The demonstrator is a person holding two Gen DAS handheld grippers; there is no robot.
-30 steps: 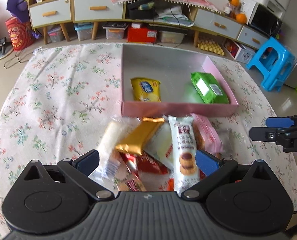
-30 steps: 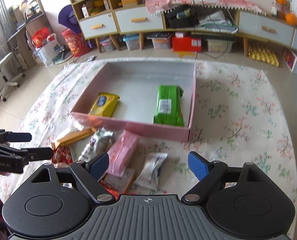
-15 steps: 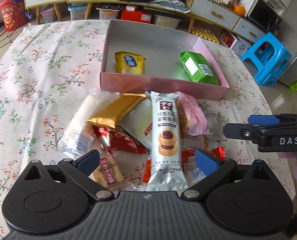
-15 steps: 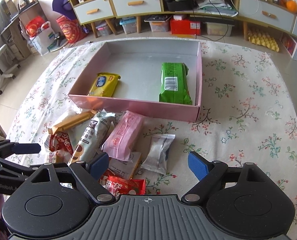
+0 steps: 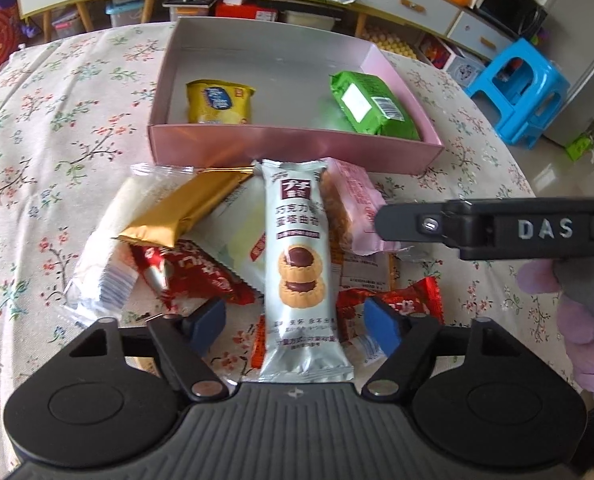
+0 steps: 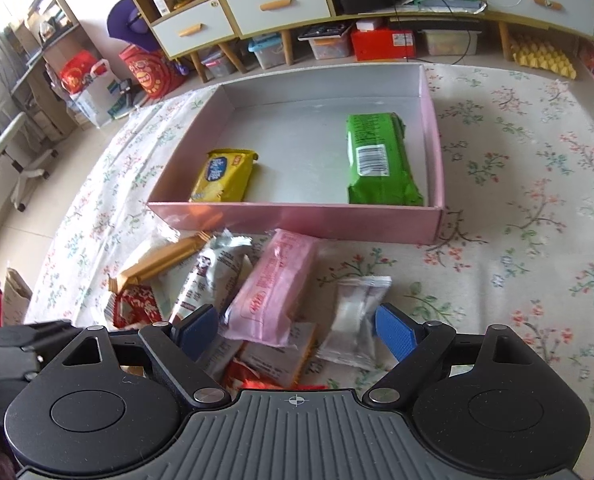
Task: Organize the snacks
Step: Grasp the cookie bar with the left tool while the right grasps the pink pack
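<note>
The left gripper [image 5: 295, 322] is hovering low over a heap of loose snacks on the floral tablecloth [image 5: 57, 120], and its jaws are closing with the lower end of a pale tart-biscuit packet [image 5: 299, 264] lying between them; the blue pads [image 5: 207, 320] are standing apart from the packet's edges and not yet pressing it. That packet is lying lengthwise on top of the heap, pointing toward the pink box [image 5: 293, 148]. Beside it, a gold wrapper [image 5: 181, 212] is resting across a clear packet of white wafers [image 5: 105, 248], red wrappers [image 5: 193, 276] are poking out underneath, and a pink packet [image 5: 353, 208] is lying just to the other side. The right gripper [image 6: 297, 332] is holding its fingers wide apart with nothing gripped, hanging over the near end of the pink packet [image 6: 273, 292] and a small clear sachet [image 6: 355, 316], both of which are sitting between the blue pads [image 6: 395, 332] without touching them. In the left wrist view the right gripper is showing as a black bar reaching in from the side, with a hand in a purple glove [image 5: 577, 320] behind it. Inside the pink box [image 6: 297, 216] a yellow packet [image 6: 225, 176] is lying near one side and a green packet [image 6: 377, 160] near the other wall, well apart from each other. The box is sitting just beyond the heap, its near wall almost touching the closest wrappers.
</note>
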